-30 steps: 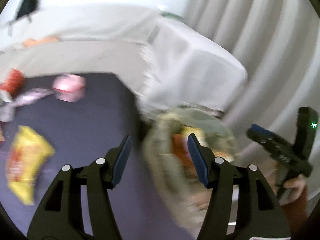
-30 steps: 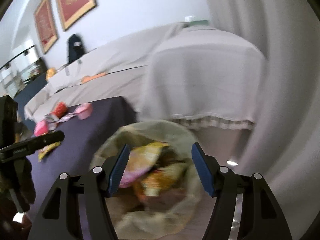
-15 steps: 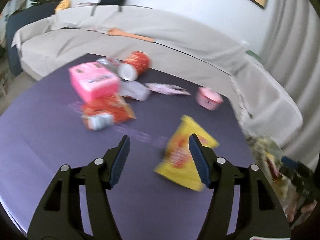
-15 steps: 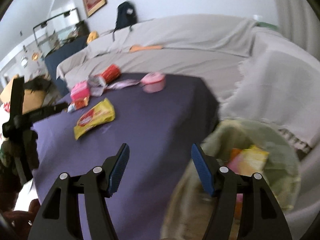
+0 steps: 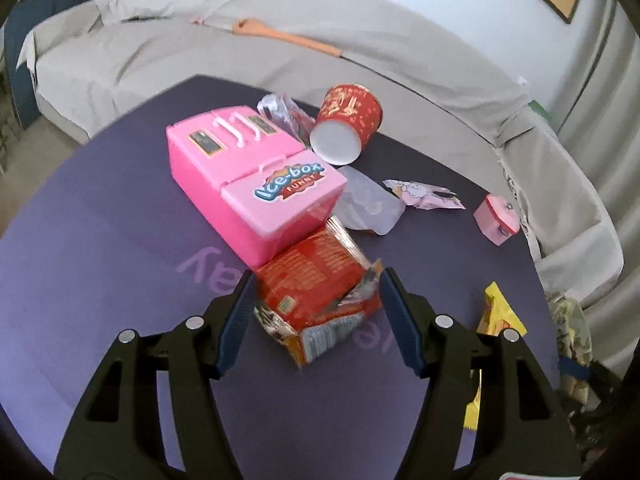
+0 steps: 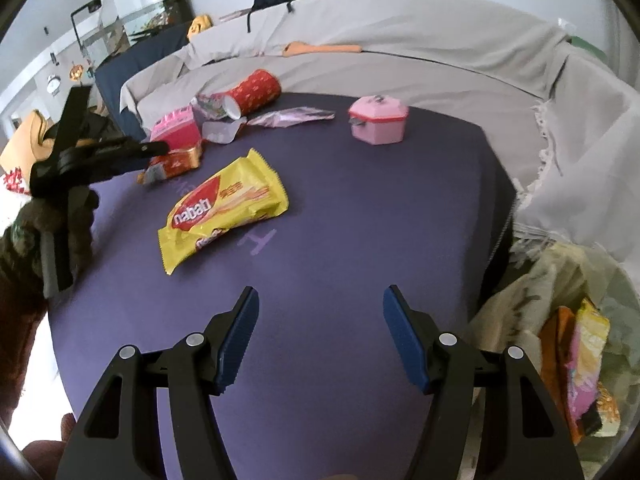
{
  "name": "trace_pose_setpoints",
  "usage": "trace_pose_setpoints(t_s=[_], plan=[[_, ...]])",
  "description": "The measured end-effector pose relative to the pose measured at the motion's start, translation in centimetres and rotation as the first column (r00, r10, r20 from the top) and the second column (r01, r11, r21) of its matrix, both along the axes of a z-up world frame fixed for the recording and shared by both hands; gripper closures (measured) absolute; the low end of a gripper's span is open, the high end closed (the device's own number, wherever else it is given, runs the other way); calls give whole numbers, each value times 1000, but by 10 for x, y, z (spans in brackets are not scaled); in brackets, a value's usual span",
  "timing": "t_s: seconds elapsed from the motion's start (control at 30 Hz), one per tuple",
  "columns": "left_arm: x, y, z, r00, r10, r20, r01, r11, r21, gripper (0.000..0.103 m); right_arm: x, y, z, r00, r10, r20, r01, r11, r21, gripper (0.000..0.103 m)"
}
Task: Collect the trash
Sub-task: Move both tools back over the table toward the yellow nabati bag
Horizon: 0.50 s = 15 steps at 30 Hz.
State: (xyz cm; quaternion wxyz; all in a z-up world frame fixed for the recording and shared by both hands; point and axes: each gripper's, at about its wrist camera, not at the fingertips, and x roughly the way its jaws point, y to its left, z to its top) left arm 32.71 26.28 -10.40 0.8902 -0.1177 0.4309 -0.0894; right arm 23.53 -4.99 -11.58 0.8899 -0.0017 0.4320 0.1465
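A crumpled red snack wrapper (image 5: 316,300) lies on the purple table (image 5: 120,240), against a pink toy ice-box (image 5: 256,168). My left gripper (image 5: 318,274) is open and hovers over the wrapper, one finger on each side, pads not pressing it. My right gripper (image 6: 320,290) is open above bare table, with a yellow snack bag (image 6: 224,204) ahead to its left. A filled translucent trash bag (image 6: 560,320) hangs off the table's right edge. The right wrist view shows the left gripper (image 6: 156,147) near the red wrapper (image 6: 176,162).
A tipped red paper cup (image 5: 348,120), clear plastic (image 5: 368,204), a torn pink wrapper (image 5: 424,194) and a small pink toy pot (image 5: 498,220) lie further back. A sofa under grey cloth (image 5: 200,52) curves around the table's far side.
Both grippers swung left from over the trash bag to over the table. The left one went on past the yellow bag and now straddles the red wrapper.
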Motion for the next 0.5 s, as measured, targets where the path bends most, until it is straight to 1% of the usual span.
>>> trace_pose_setpoints(t_s=[0.07, 0.13, 0.17, 0.23, 0.27, 0.33, 0.4, 0.5], plan=[[1, -3, -2, 1000, 8, -4, -8, 1000, 25, 44, 3, 5, -2, 1000, 7, -1, -7, 1000, -10, 42], [-4, -9, -3, 1000, 15, -15, -14, 997, 71, 44, 9, 9, -4, 1000, 5, -12, -5, 1000, 16, 42], [-7, -12, -4, 1000, 11, -27, -9, 997, 83, 45, 12, 11, -4, 1000, 1, -20, -1, 999, 32, 42], [-14, -14, -7, 999, -10, -51, 13, 998, 68, 48, 20, 17, -2, 999, -16, -36, 19, 998, 67, 42], [-19, -15, -7, 999, -14, -49, 17, 998, 66, 48, 24, 21, 1, 999, -24, -36, 27, 996, 80, 42], [-30, -13, -7, 998, -27, -49, 29, 999, 40, 48, 29, 29, 5, 999, -42, -25, 45, 995, 91, 42], [-42, -8, -6, 998, -39, -50, 39, 999, -3, 48, 38, 42, 8, 998, -68, -17, 69, 992, 102, 42], [-56, 4, -3, 998, -46, -42, 44, 998, -53, 48, 52, 60, 7, 997, -76, -22, 78, 990, 114, 42]])
